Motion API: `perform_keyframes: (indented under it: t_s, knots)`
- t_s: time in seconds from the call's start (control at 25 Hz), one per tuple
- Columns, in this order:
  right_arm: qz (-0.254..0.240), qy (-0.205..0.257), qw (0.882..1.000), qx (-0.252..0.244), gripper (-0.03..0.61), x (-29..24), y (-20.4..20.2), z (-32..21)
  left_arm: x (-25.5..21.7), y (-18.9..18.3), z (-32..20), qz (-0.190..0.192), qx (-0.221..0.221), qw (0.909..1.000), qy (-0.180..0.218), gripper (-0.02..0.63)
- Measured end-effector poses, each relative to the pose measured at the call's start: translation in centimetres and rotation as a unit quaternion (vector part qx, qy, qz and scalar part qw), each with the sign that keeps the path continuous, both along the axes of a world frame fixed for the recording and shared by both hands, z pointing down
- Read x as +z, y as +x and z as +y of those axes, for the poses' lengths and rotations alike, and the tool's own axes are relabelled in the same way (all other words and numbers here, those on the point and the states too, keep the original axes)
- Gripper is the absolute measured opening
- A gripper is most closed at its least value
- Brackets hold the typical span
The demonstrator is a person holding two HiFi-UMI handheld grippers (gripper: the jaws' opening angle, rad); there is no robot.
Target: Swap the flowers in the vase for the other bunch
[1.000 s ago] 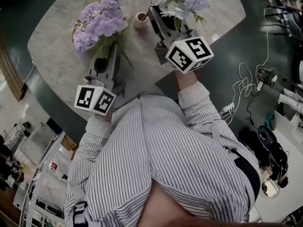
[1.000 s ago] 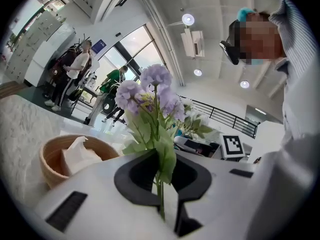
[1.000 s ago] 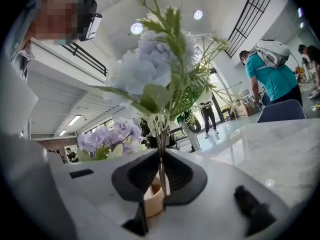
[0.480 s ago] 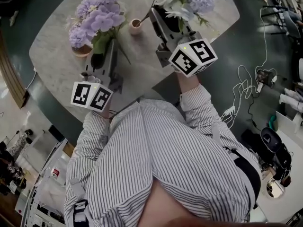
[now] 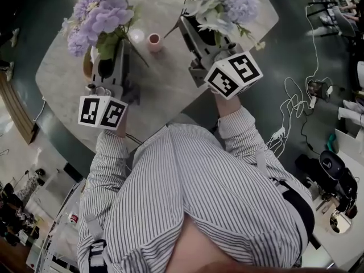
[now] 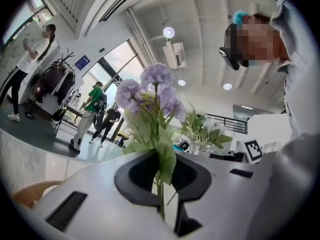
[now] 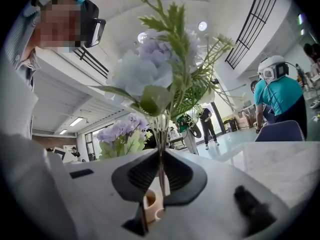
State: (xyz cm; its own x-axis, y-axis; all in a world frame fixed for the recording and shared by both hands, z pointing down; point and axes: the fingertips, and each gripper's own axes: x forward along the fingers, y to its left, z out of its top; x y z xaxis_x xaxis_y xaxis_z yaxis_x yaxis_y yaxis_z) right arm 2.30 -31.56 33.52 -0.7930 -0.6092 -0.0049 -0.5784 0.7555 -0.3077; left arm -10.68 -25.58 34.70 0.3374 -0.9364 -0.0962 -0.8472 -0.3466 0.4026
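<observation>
- left gripper (image 6: pixel 161 200): clenched on the thin stems of the purple hydrangea bunch (image 6: pixel 152 91), blooms upright above the jaws.
- right gripper (image 7: pixel 161 184): clamped the same way on the paler bunch with green sprigs (image 7: pixel 150 69).
- small pink vase (image 5: pixel 154 41): looks empty, standing on the marble table (image 5: pixel 170 90) between the two grippers and below both bunches.
- next move, as i judge it: one bunch must come over the vase mouth with its stems vertical; the right gripper seems slightly nearer.

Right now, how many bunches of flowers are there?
2. The purple bunch is gripped by its stems in the left tool. The paler bunch, with green sprigs, is gripped in the right tool, to its right. None seems hidden.
</observation>
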Motion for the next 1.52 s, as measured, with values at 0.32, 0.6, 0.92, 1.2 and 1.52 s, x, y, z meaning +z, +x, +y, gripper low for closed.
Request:
perform_keyframes:
  t_s: [0.32, 0.6, 0.92, 1.2, 1.52]
  knots:
    - [0.012, -0.015, 1.000, 0.012, 0.040, 2.2, 1.5, 1.0, 0.2, 0.3, -0.4, 0.007, 0.009, 0.9997, 0.022, 0.044]
    - [0.017, -0.040, 0.999, 0.022, 0.040, 3.6, 2.9, 1.3, -1.1, 0.4, -2.5, 0.013, 0.016, 0.9987, 0.047, 0.044]
    - [0.020, -0.065, 0.997, 0.031, 0.040, 5.2, 4.8, 1.0, -2.2, 1.2, -5.0, 0.024, 0.023, 0.9965, 0.077, 0.044]
    - [0.018, -0.087, 0.995, 0.042, 0.040, 6.4, 5.5, 1.9, -2.7, 0.9, -5.5, 0.007, 0.019, 0.9952, 0.095, 0.044]
    - [0.015, -0.111, 0.992, 0.050, 0.040, 8.3, 6.4, 2.2, -0.3, 1.2, -6.2, 0.007, 0.030, 0.9963, 0.080, 0.043]
